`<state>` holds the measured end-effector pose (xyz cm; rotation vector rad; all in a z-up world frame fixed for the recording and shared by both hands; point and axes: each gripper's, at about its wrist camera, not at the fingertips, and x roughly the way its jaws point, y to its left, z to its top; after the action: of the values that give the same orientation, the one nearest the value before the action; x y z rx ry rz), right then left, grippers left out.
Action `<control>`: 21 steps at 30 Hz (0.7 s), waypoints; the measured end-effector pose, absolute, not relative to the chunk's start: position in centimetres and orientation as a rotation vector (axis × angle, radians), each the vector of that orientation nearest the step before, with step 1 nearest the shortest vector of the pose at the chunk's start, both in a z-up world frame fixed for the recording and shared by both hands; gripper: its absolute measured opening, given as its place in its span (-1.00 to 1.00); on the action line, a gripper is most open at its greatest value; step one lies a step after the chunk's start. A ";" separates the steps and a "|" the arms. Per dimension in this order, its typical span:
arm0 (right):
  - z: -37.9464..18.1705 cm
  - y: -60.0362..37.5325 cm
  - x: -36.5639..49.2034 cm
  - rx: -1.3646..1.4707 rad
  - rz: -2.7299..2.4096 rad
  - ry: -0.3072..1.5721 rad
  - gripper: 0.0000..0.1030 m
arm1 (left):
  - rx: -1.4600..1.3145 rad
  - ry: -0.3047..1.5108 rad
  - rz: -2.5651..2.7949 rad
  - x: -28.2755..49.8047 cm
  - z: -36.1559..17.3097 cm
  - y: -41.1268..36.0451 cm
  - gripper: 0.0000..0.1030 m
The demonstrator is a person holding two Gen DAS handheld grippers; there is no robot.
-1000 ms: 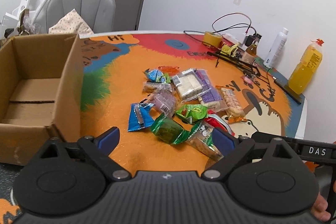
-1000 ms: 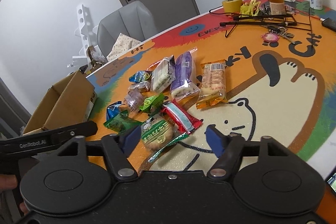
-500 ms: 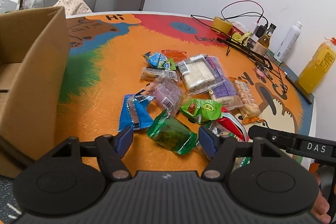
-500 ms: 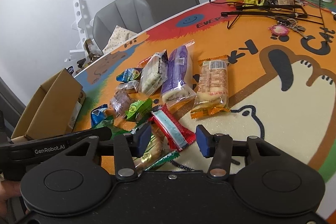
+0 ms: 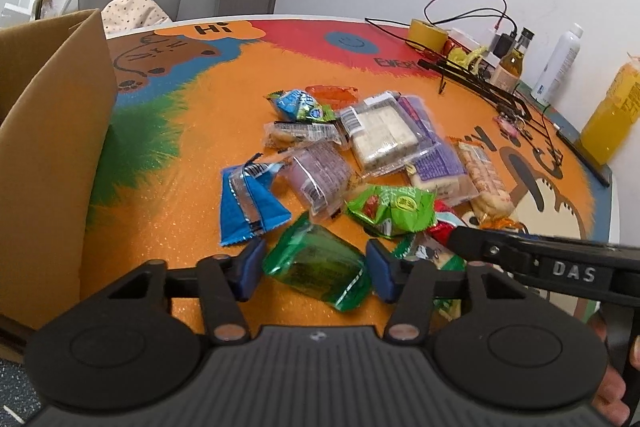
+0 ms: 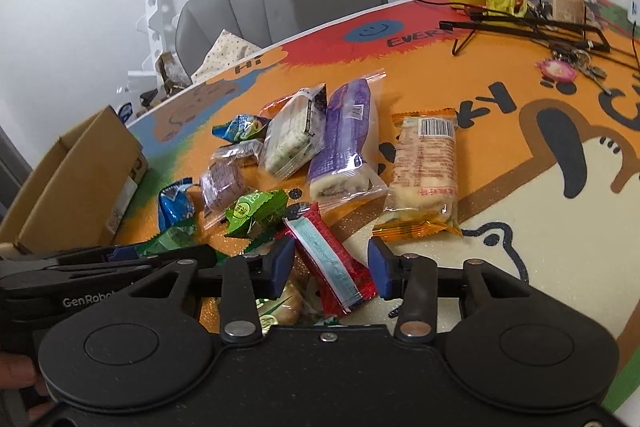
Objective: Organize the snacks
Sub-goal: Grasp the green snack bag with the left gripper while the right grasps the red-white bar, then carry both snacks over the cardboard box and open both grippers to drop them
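- Your left gripper (image 5: 314, 269) is closing. The green pack (image 5: 316, 267) sits between its blue pads (image 5: 250, 263). The pads are very near the pack's sides, but you cannot tell if they press on it yet.
- The green pack lies flat on the mat (image 5: 192, 211), and its long side runs from upper left to lower right.
- Your right gripper (image 6: 330, 263) is closing too. The red pack (image 6: 330, 263) lies between its pads, and gaps show on both sides of it.
- The red pack is long and thin. It points from the far left down to the near right.
- The right gripper's arm says "DAS" in the left view. The left one says "GenRobo" in the right view.
- Just past the pads lies the pile of snacks: a blue pack (image 5: 250, 199), a light green pack (image 5: 394, 207), a purple roll (image 6: 346, 139) and a long cake pack (image 6: 426, 167) with a bar code at its far end.
- The purple roll and the cake pack both point away from you.
- The box (image 5: 48, 155) stands at the left of the pile, near the blue pack.
- The mat says "Hi" at the far side, and "EVER" by a blue smiley face.
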<state>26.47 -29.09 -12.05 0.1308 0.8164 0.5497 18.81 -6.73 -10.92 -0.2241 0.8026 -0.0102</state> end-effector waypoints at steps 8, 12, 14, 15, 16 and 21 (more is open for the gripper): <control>-11.9 -28.4 24.9 0.074 0.545 0.804 -0.59 | -0.257 0.799 -0.040 17.6 -10.9 -6.5 -0.28; -11.4 -28.7 23.8 0.094 0.533 0.784 -0.60 | -0.255 0.777 -0.049 16.6 -10.2 -6.4 -0.29; -10.8 -29.0 23.1 0.112 0.523 0.760 -0.60 | -0.251 0.763 -0.055 16.0 -9.8 -6.4 -0.29; -10.8 -29.0 23.1 0.112 0.523 0.760 -0.60 | -0.248 0.756 -0.055 15.7 -9.5 -6.4 -0.29; -10.5 -29.1 22.8 0.117 0.519 0.751 -0.60 | -0.246 0.747 -0.057 15.4 -9.2 -6.4 -0.29; -9.3 -28.9 21.6 0.132 0.517 0.714 -0.60 | -0.237 0.700 -0.063 13.9 -7.9 -6.1 -0.29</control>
<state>21.57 -28.90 -9.26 0.1323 0.7140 0.5171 13.92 -6.12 -7.92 -0.2368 0.6998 -0.0628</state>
